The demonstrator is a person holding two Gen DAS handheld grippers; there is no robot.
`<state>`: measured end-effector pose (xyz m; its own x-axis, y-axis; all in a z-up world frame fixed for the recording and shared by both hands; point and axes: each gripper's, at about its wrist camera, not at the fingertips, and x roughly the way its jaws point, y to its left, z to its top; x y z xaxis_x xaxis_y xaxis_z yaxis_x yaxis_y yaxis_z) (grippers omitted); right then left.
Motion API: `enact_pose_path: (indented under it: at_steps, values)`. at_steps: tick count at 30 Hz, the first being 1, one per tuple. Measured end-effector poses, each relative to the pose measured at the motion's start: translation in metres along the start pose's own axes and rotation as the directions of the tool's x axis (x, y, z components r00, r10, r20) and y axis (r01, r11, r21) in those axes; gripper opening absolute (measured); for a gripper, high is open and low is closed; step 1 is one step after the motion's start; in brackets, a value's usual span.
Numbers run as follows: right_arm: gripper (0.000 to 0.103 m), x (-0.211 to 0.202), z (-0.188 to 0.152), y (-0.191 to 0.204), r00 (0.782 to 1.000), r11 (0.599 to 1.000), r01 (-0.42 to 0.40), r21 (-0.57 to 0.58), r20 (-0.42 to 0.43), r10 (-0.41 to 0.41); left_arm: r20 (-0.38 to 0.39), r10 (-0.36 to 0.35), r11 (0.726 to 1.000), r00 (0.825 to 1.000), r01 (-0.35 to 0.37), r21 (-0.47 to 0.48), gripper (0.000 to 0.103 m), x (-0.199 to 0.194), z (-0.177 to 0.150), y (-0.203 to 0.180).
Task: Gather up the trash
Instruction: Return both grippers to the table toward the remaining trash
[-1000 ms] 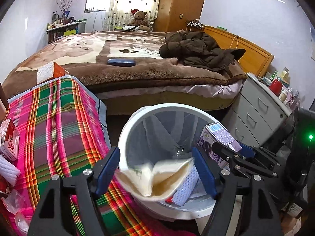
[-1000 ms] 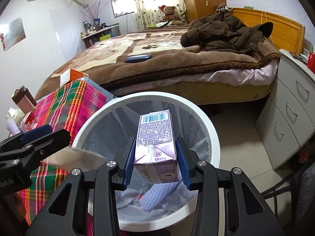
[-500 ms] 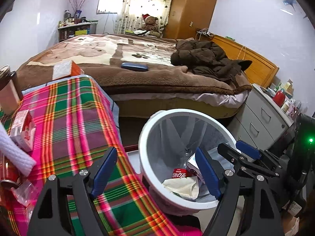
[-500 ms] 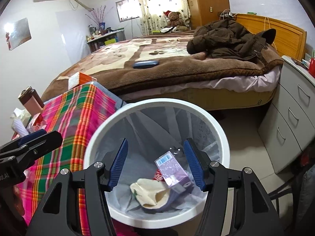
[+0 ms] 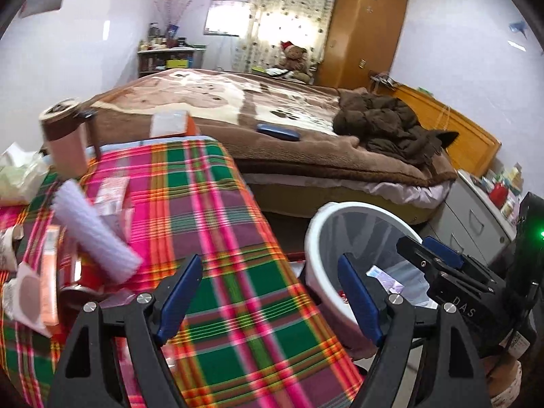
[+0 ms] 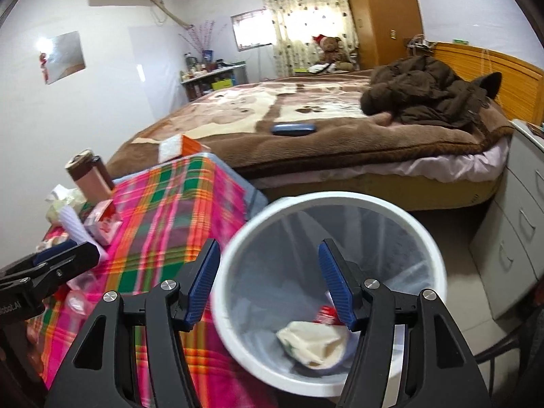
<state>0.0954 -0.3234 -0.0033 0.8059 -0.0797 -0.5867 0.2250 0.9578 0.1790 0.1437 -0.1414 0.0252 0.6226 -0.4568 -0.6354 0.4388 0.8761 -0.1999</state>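
A white trash bin (image 6: pixel 333 200) with a clear liner stands on the floor beside a table with a plaid cloth (image 5: pixel 210 210). A crumpled cream wrapper (image 6: pixel 314 341) and a red can lie in the bin, and a purple carton (image 5: pixel 384 277) shows in the left wrist view. My right gripper (image 6: pixel 268 284) is open and empty over the bin's left rim. My left gripper (image 5: pixel 272 292) is open and empty above the table's right edge. Trash lies at the table's left: a white foam roll (image 5: pixel 95 234), small cartons (image 6: pixel 102 224), wrappers and a pink cup (image 5: pixel 66 139).
A bed (image 6: pixel 306 125) with a brown blanket, a dark jacket (image 6: pixel 428 91) and a blue case lies behind. Grey drawers (image 6: pixel 520 224) stand right of the bin. An orange tissue box (image 5: pixel 171 124) sits at the table's far end.
The right gripper opened and dropped the purple carton into the bin. The cream wrapper fell in from the left gripper. Both grippers moved left, the left one over the table.
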Motion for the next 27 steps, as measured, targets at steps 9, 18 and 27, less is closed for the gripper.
enact_pose_path:
  at_steps: [9, 18, 27]
  values:
    - [0.068, 0.011, 0.005, 0.047, 0.994, 0.991, -0.114, -0.069, -0.002, 0.114, 0.058, 0.107, 0.99, 0.993, -0.101, -0.095, 0.083, -0.034, -0.006, 0.059]
    - [0.068, 0.025, 0.006, 0.093, 0.974, 0.964, -0.227, -0.139, -0.058, 0.221, 0.063, 0.232, 0.958, 0.971, -0.217, -0.187, 0.085, -0.056, -0.014, 0.117]
    - [0.068, 0.043, 0.002, 0.136, 0.939, 0.919, -0.338, -0.202, -0.14, 0.314, 0.002, 0.333, 0.916, 0.943, -0.323, -0.236, 0.085, -0.071, -0.03, 0.168]
